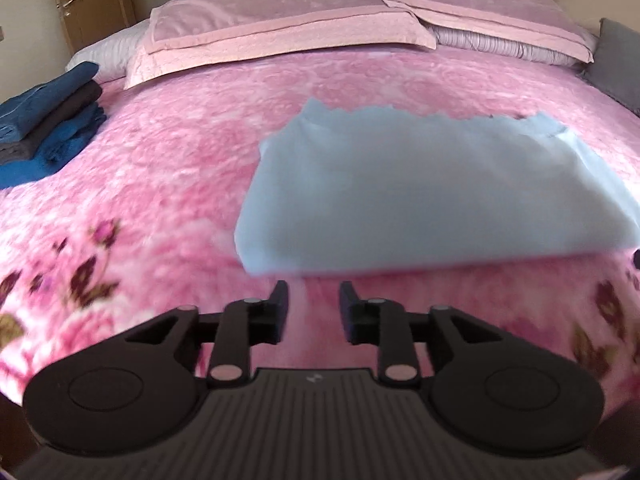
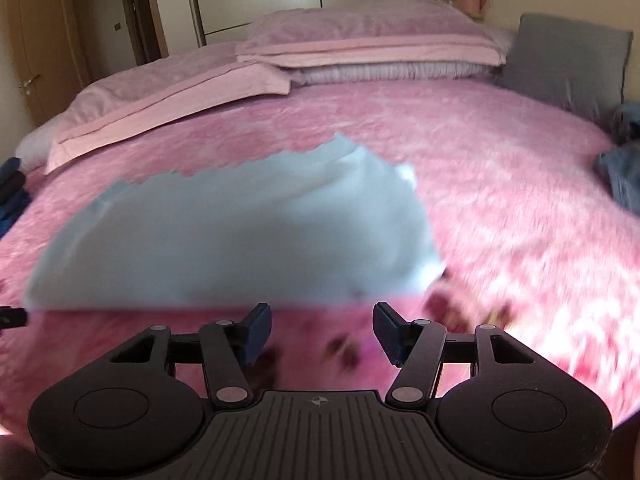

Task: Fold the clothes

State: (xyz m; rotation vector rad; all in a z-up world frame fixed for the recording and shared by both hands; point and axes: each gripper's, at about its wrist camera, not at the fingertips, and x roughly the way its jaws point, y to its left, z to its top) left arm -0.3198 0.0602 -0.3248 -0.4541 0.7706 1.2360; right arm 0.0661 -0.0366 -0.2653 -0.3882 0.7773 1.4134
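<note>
folded blue cloth point(image 1: 432, 192), both claws parted, empty

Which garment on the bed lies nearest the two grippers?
The light blue garment, spread on the pink blanket just ahead of both open grippers; the dark blue folded stack sits far off at the left edge.

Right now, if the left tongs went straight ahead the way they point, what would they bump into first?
Probably the light blue cloth. The left tongs are open and empty, pointing at its near edge across a strip of pink blanket. The picture is blurry, so they might instead touch the blanket first if angled downward.
</note>
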